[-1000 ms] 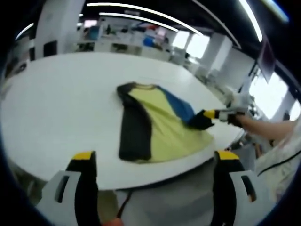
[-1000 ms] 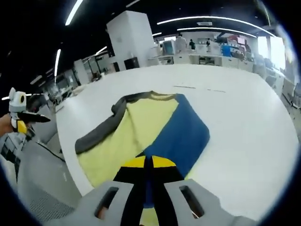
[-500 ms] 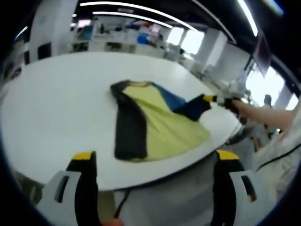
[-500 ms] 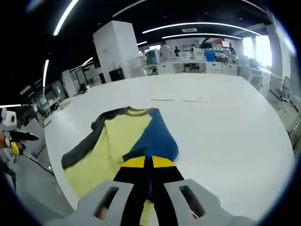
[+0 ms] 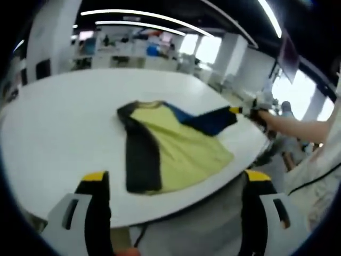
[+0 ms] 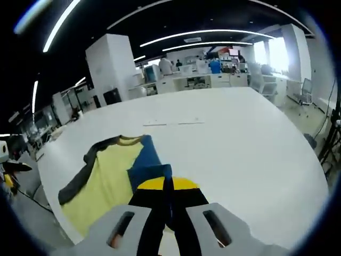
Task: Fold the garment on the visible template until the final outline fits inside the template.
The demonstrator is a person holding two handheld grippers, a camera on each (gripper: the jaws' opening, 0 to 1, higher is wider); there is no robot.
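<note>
Shirt [image 5: 170, 146] lies flat on the white table [image 5: 58, 133], near the edge closest to the person; yellow body, dark grey sleeve [image 5: 139, 162] folded in on one side, blue sleeve [image 5: 210, 120] on the other. The blue sleeve is stretched out sideways off the body, its end pinched in the right gripper [image 5: 241, 111] (jaws closed on the cloth, seen clearly in the right gripper view, where the blue fabric [image 6: 149, 173] runs straight into the closed tips [image 6: 168, 186]). Left gripper [image 5: 176, 178] hangs back off the table edge, jaws wide apart, holding nothing.

No template outline is readable on the table from these views (too blurred; a couple of faint marks [image 6: 170, 123] sit farther back).

Judgement: sleeve fold in hand, most folding not yet done.

Risks: nothing pins the body, so pulling the sleeve could drag the whole shirt toward the table edge or skew it off the template. Thin pinch could slip, dropping the sleeve crooked. Hem sits close to the edge, could slide off.
</note>
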